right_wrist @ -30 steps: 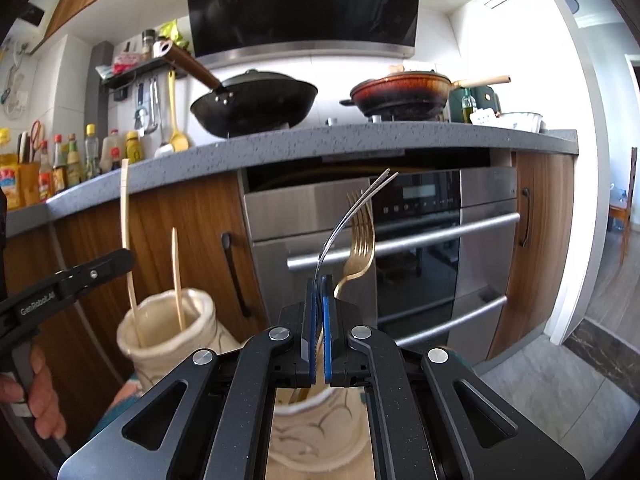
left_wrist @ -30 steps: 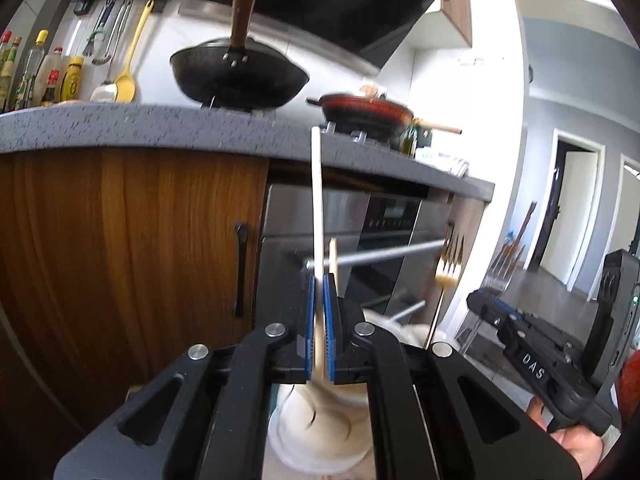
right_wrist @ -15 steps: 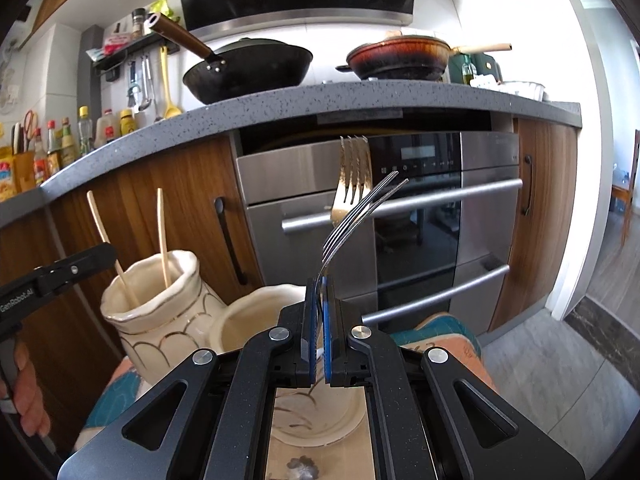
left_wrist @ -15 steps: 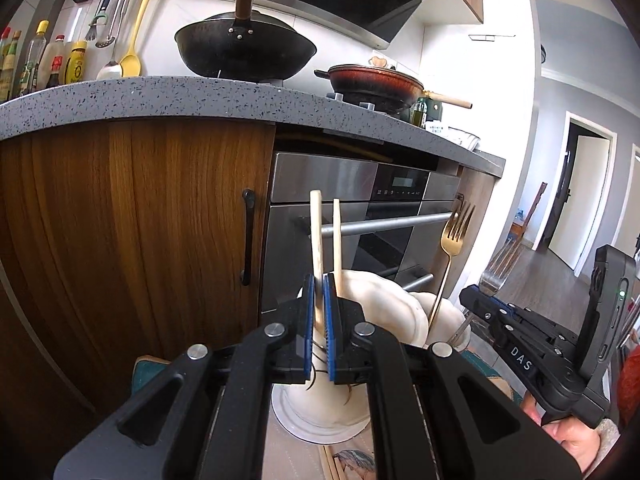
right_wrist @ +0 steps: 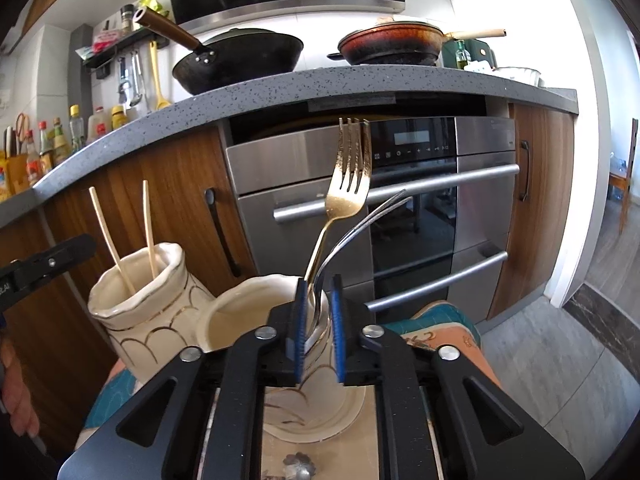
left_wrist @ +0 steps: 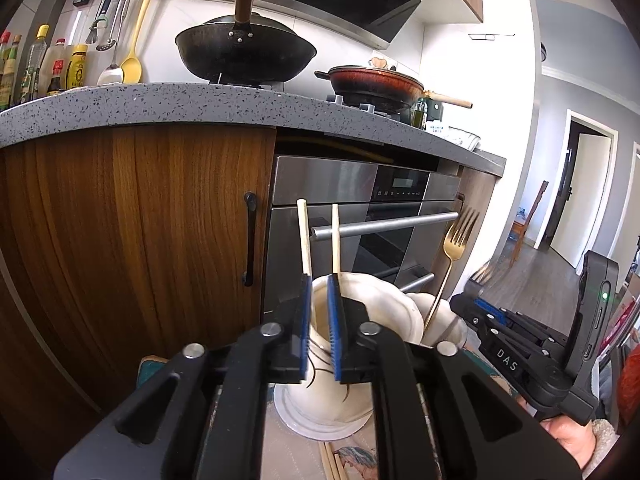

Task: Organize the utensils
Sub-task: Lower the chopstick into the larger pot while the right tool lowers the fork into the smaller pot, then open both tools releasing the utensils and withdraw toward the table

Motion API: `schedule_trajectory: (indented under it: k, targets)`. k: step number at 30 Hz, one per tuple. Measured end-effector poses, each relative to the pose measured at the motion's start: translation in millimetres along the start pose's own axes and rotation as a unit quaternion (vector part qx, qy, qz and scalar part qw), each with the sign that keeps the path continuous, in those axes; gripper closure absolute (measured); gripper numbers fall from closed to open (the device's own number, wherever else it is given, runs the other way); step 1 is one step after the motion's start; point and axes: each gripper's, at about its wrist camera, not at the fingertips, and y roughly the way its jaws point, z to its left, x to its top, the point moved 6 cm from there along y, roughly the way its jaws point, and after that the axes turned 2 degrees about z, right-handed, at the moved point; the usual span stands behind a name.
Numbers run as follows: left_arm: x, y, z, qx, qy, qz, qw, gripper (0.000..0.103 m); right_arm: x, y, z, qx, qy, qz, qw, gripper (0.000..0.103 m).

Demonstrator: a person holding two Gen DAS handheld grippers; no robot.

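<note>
Two cream ceramic holders with gold lines stand side by side on a patterned mat. The left holder (right_wrist: pixel 136 304) (left_wrist: pixel 360 320) has two pale chopsticks (right_wrist: pixel 148 228) (left_wrist: pixel 304 236) standing in it. My left gripper (left_wrist: pixel 319 320) is open just above its rim, with the chopsticks free between the pads. The right holder (right_wrist: pixel 256 312) has a gold fork (right_wrist: pixel 348 184) (left_wrist: pixel 456 240) and a silver fork (right_wrist: pixel 360 228) standing in it. My right gripper (right_wrist: pixel 318 320) is open around the silver fork's handle, not pinching it.
A wooden cabinet (left_wrist: pixel 140 240) and a steel oven (right_wrist: pixel 420 208) with bar handles stand close behind the holders. A grey counter (left_wrist: pixel 160 108) above carries a black wok (left_wrist: pixel 244 52) and a red pan (right_wrist: pixel 392 44). More chopsticks (left_wrist: pixel 332 460) lie on the mat.
Both grippers have come down over the holders and opened. The left has let go of a chopstick into the left holder. The right has let go of the silver fork into the right holder.
</note>
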Motion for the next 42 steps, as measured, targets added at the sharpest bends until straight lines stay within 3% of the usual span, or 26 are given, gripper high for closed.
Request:
schedule_trajectory:
  k: [1,4,6,9,14,16,19,29,30,31,32,42]
  targets:
    - [0.0,-2.7,0.7,0.000,-0.001,-0.002,1.0000,0.079,0.1,-1.8,-0.5,0.001,0.002,0.000,1.000,0.080]
    - [-0.9,-13.3,3.2,0.002,-0.001,-0.008,1.0000,0.075,-0.6,-7.6,-3.3,0.004,0.008,0.001,1.000,0.076]
    - [-4.4,-21.0,5.6,0.009,0.001,-0.009,0.9999,0.071,-2.4,-12.1,-6.3,0.007,0.018,0.002,1.000,0.064]
    - [-12.5,-29.7,10.2,0.015,0.001,-0.006,0.9999,0.063,-10.1,-21.5,-11.1,0.013,0.034,0.010,0.999,0.064]
    - [-35.8,-38.3,15.5,0.022,0.002,0.019,0.9996,0.057,-29.3,-38.7,-11.7,0.009,0.029,0.026,0.999,0.059]
    - [-47.0,-39.3,16.0,0.028,0.008,0.035,0.9990,0.056,-40.1,-43.7,-11.9,0.007,0.028,0.035,0.999,0.045]
    - [-62.6,-40.3,19.0,0.028,0.006,0.059,0.9979,0.048,-57.5,-48.2,-12.3,0.007,0.025,0.055,0.998,0.045]
    - [-122.0,-36.2,16.8,0.028,0.013,0.148,0.9884,0.039,-94.0,-55.4,-12.9,0.002,0.018,0.097,0.995,0.045]
    - [-129.3,-34.5,14.8,0.028,0.017,0.163,0.9861,0.039,-95.6,-56.0,-12.2,0.002,0.018,0.099,0.995,0.041]
    - [-134.6,-34.0,13.7,0.027,0.017,0.172,0.9845,0.039,-96.9,-56.7,-12.3,0.003,0.019,0.101,0.995,0.028]
    - [-140.2,-33.5,12.2,0.024,0.016,0.182,0.9829,0.039,-99.0,-58.6,-11.8,0.007,0.020,0.101,0.995,0.025]
    - [-169.7,-18.3,-1.2,0.011,0.007,0.252,0.9677,0.039,-108.3,-69.6,-5.7,0.011,0.001,0.101,0.995,0.025]
